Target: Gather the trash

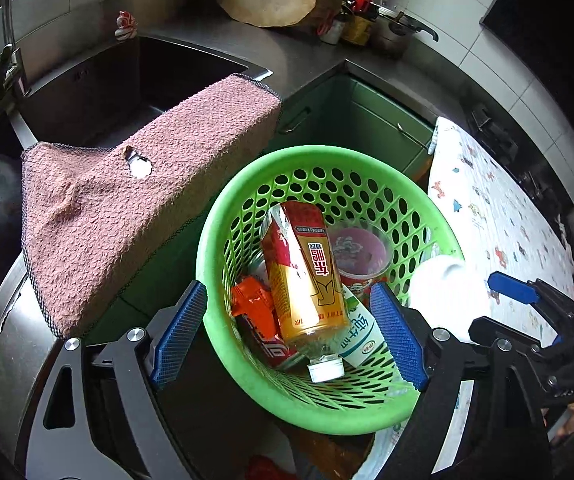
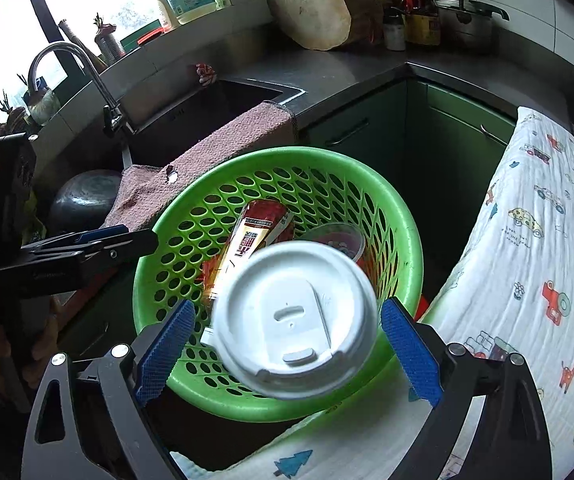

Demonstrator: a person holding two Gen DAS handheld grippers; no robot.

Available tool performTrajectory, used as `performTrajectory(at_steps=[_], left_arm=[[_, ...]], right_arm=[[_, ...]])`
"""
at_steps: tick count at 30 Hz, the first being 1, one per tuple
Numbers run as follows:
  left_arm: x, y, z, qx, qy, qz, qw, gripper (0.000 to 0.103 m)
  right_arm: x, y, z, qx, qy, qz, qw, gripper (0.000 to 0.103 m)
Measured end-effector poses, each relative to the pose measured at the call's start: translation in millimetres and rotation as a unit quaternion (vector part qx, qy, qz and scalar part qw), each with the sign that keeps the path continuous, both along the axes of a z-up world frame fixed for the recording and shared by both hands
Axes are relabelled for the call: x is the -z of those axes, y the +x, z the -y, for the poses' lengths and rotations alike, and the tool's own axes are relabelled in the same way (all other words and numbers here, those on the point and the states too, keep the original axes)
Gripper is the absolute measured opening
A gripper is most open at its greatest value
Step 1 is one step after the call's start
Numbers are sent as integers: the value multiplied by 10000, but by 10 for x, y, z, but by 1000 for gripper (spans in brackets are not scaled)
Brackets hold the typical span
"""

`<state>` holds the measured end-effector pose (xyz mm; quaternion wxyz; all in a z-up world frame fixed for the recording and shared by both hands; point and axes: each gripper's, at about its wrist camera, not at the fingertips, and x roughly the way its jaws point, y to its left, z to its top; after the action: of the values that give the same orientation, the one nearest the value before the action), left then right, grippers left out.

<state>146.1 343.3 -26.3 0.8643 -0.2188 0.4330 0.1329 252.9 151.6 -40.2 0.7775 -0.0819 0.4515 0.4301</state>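
Green basket (image 1: 223,240) sits at the counter corner, already holding a bottle (image 1: 303,276), an orange wrapper (image 1: 253,308), a carton (image 1: 357,334) and a clear cup (image 1: 361,254). Left claw (image 1: 287,336) is spread wide with nothing in it. The right view fills in the rest: a white lidded cup (image 2: 295,320) between the right claw (image 2: 287,356) fingers over the basket, gaps on both sides, so wide apart. Only that view shows the tap (image 2: 71,76)
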Motion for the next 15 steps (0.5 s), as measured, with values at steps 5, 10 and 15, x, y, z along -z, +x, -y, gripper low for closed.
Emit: performTrajectory(at_steps=[5, 10, 15], left_arm=[[-65, -145, 73, -33, 109, 114, 9999, 86], [-157, -284, 223, -30, 295, 271, 9992, 93], [-234, -425, 401, -31, 596, 370, 9975, 96]], right_arm=[[-30, -68, 66, 21, 48, 19, 10000, 91], [-115, -223, 209, 29, 123, 95, 9999, 91], [-175, -409, 421, 128, 147, 208, 9996, 91]])
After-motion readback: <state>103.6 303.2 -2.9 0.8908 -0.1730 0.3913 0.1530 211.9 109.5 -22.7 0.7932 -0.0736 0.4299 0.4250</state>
